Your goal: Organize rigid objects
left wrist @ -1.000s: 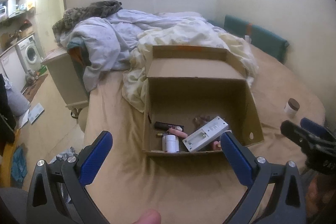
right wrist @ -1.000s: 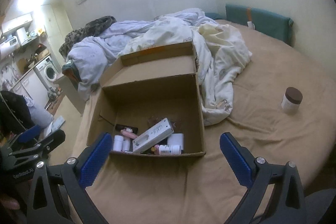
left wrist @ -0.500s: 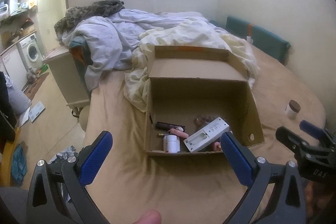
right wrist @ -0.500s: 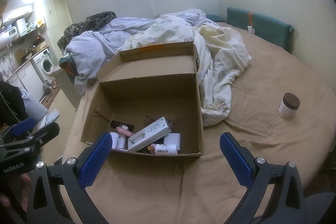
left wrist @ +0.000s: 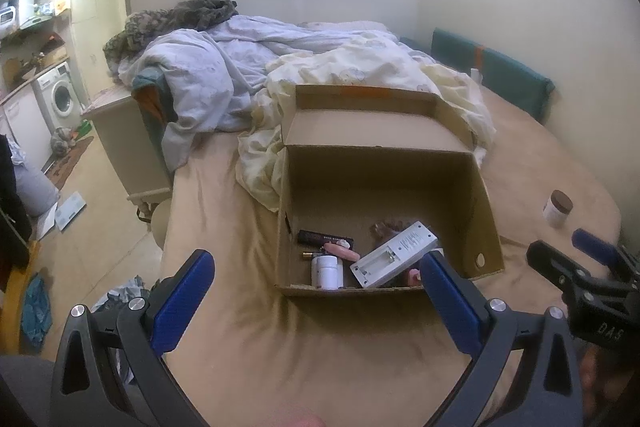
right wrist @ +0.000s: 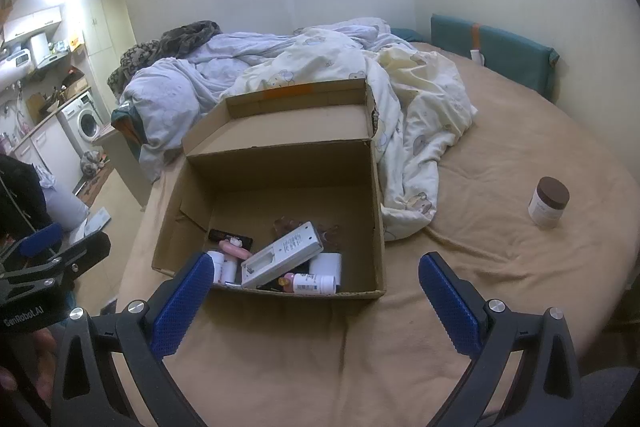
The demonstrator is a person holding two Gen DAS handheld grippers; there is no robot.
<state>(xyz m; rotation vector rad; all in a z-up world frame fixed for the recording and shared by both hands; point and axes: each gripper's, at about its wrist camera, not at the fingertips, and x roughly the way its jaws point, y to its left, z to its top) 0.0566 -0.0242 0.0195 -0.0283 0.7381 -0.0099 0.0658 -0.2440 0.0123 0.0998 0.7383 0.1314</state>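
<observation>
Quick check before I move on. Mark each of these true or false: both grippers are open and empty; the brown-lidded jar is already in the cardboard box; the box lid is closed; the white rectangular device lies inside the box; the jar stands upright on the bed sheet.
1. Both grippers are open and empty. True: the left gripper and the right gripper each show spread blue pads with nothing between them.
2. The brown-lidded jar is already in the cardboard box. False: it stands apart from the box, out on the bed sheet, on the right gripper's side.
3. The box lid is closed. False: the flap is folded back and the inside is open to view.
4. The white rectangular device lies inside the box. True.
5. The jar stands upright on the bed sheet. True.
</observation>
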